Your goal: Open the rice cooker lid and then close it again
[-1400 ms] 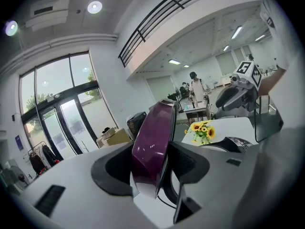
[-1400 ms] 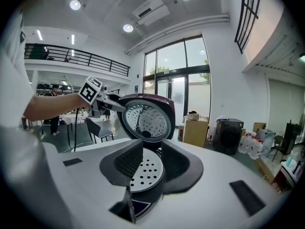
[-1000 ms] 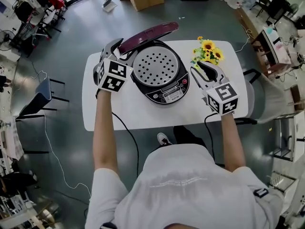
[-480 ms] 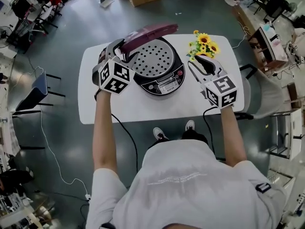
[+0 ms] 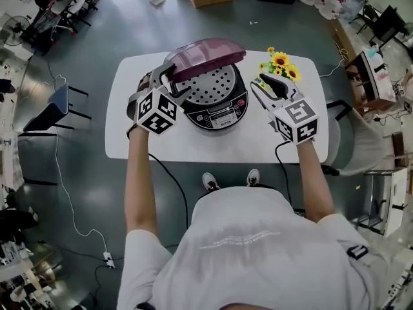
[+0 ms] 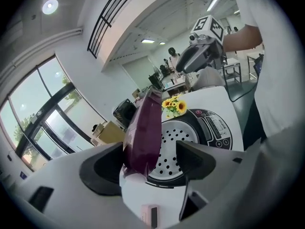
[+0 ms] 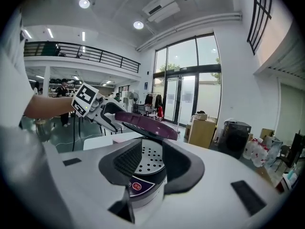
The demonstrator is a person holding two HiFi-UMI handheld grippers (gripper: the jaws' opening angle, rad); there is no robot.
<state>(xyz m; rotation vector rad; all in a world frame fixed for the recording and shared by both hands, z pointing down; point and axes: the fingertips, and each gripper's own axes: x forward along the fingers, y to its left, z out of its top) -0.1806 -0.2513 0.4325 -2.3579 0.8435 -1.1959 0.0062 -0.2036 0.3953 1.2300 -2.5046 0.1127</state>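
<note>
The rice cooker stands in the middle of the white table. Its maroon lid hangs half lowered over the perforated inner plate. My left gripper is at the lid's left edge. In the left gripper view the lid edge runs between the jaws of the left gripper; they have just been opening and stand wide, with a gap on the right side. My right gripper hovers just right of the cooker, jaws apart, nothing held. In the right gripper view the right gripper points at the cooker.
A bunch of sunflowers stands at the table's far right, close behind the right gripper. A chair stands left of the table and another to its right. A cable hangs off the front edge.
The lid has swung down from nearly upright to about half lowered. My left gripper came down and rightwards with it. The right gripper stayed beside the cooker.
</note>
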